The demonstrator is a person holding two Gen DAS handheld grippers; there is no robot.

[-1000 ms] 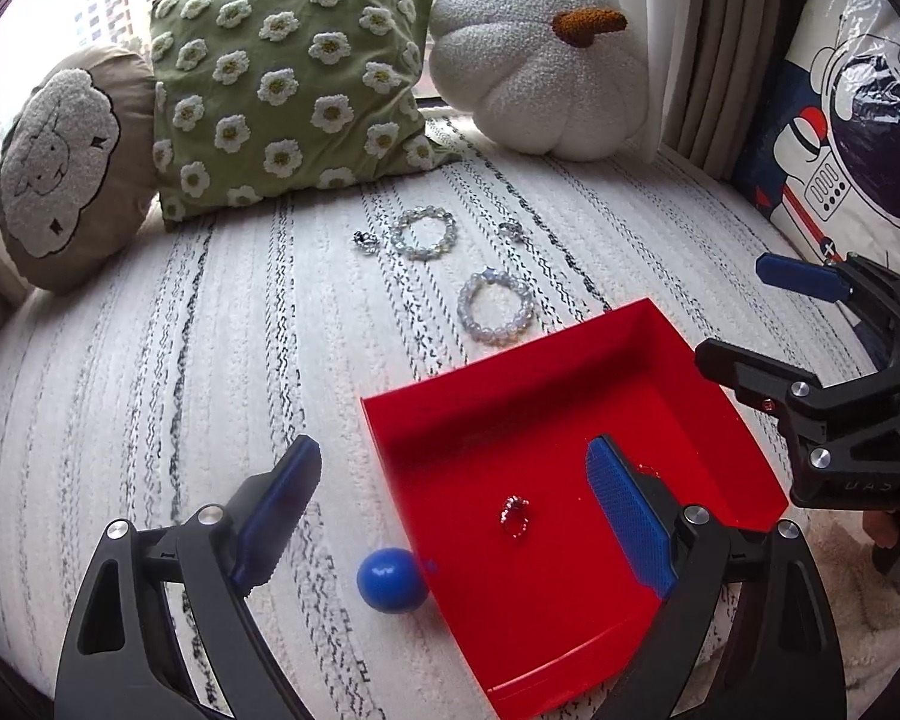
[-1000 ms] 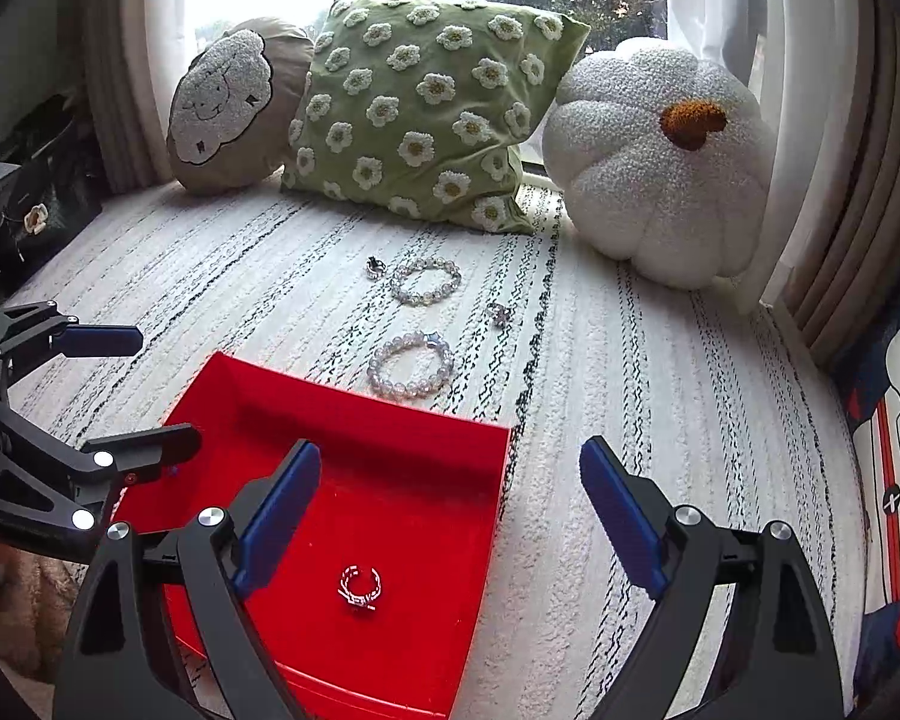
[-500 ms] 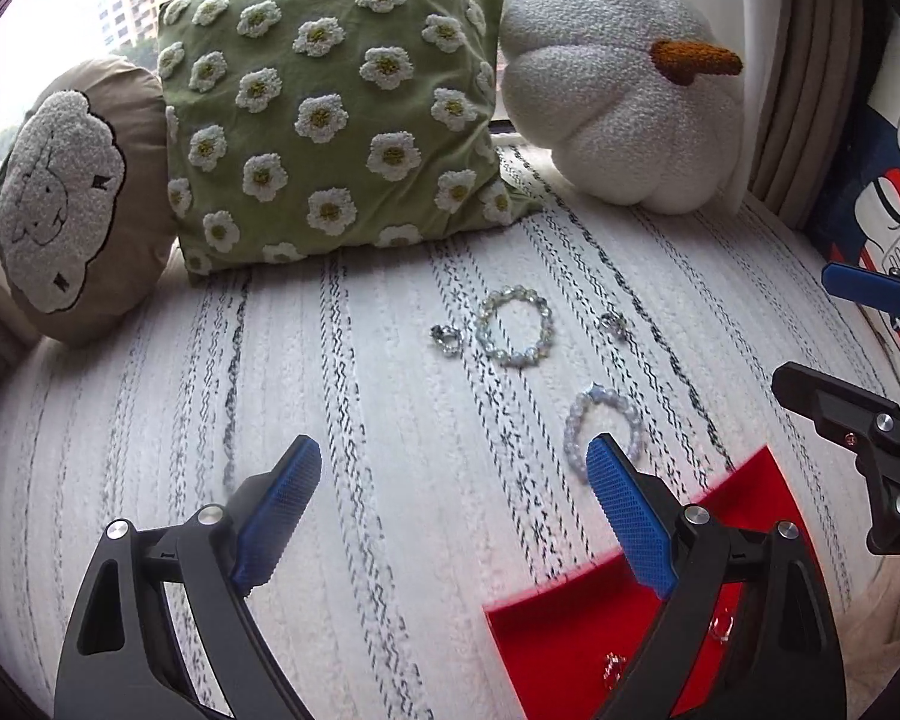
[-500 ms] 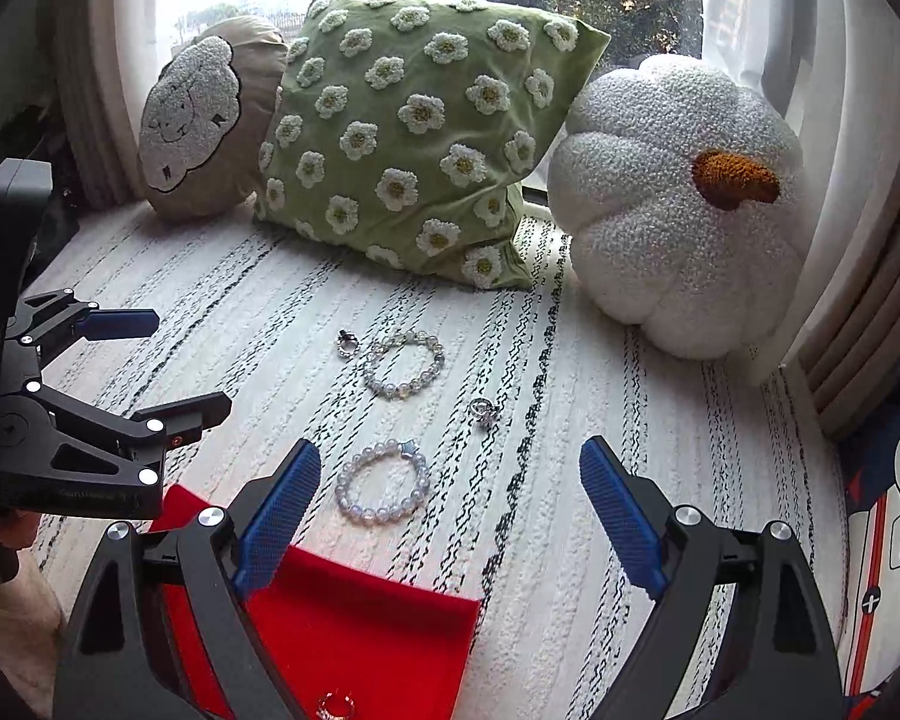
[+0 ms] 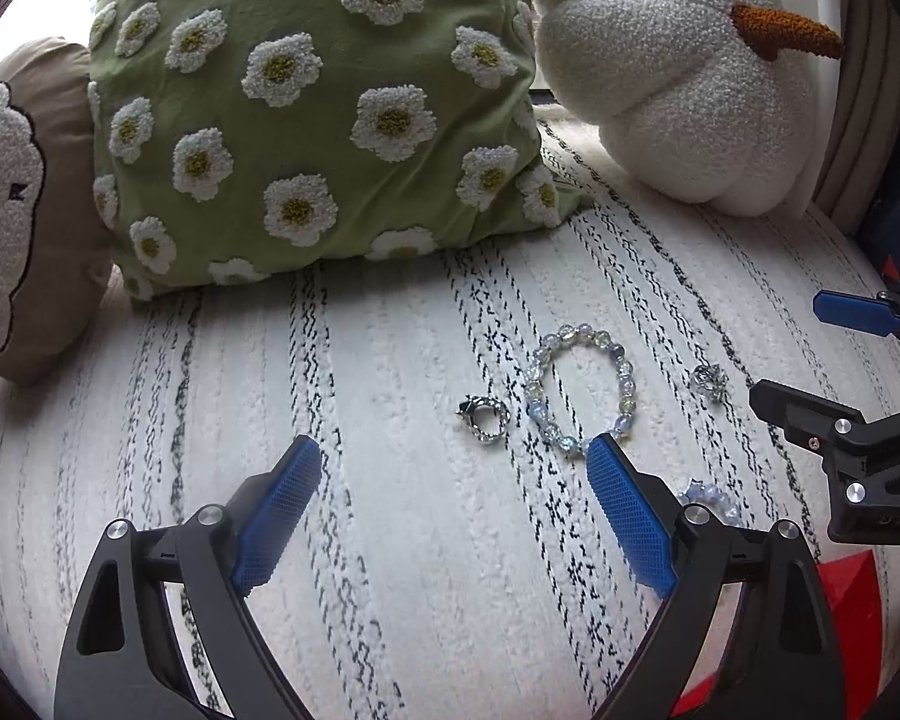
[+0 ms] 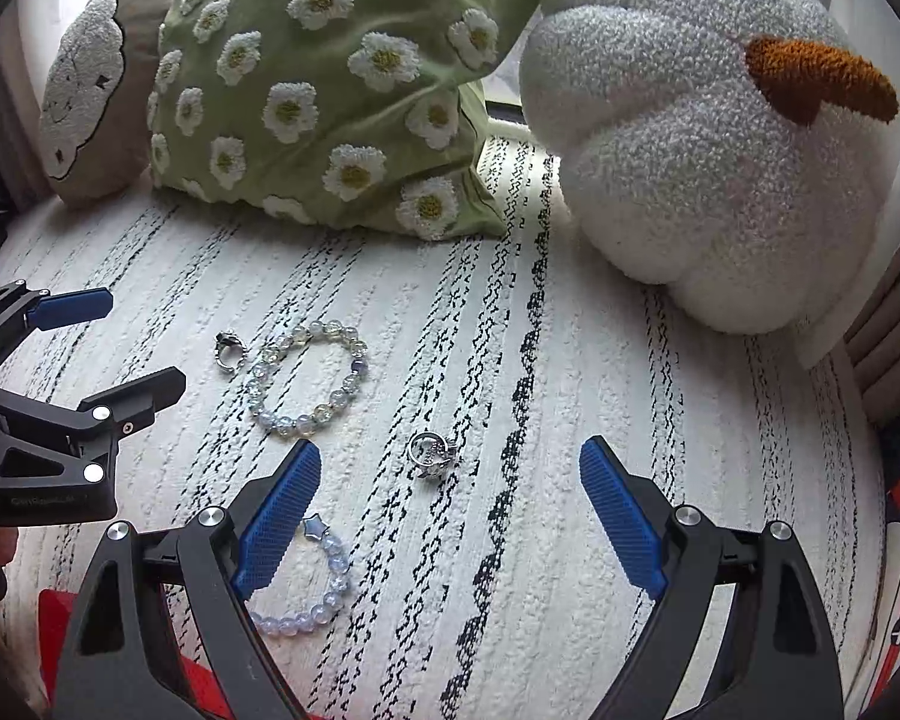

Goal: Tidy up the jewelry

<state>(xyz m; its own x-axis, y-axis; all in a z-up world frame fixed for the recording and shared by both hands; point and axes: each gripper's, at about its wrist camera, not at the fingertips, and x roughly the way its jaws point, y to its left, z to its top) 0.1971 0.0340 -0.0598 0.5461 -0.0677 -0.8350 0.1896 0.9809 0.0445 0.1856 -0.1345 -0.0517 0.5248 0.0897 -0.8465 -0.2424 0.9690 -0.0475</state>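
Note:
On the white striped cover lie a clear beaded bracelet, a dark silver ring left of it, a sparkly silver ring to its right, and a pale blue bracelet with a star charm nearer me. My left gripper is open and empty, just short of the dark ring. My right gripper is open and empty, just short of the sparkly ring. A corner of the red tray shows at the bottom.
A green daisy pillow, a sheep cushion and a white pumpkin cushion stand at the back. A printed cushion is on the right edge.
Both grippers have moved forward from over the red tray toward the jewelry on the cover. The tray has dropped to the bottom edge of both views. Both stay open.

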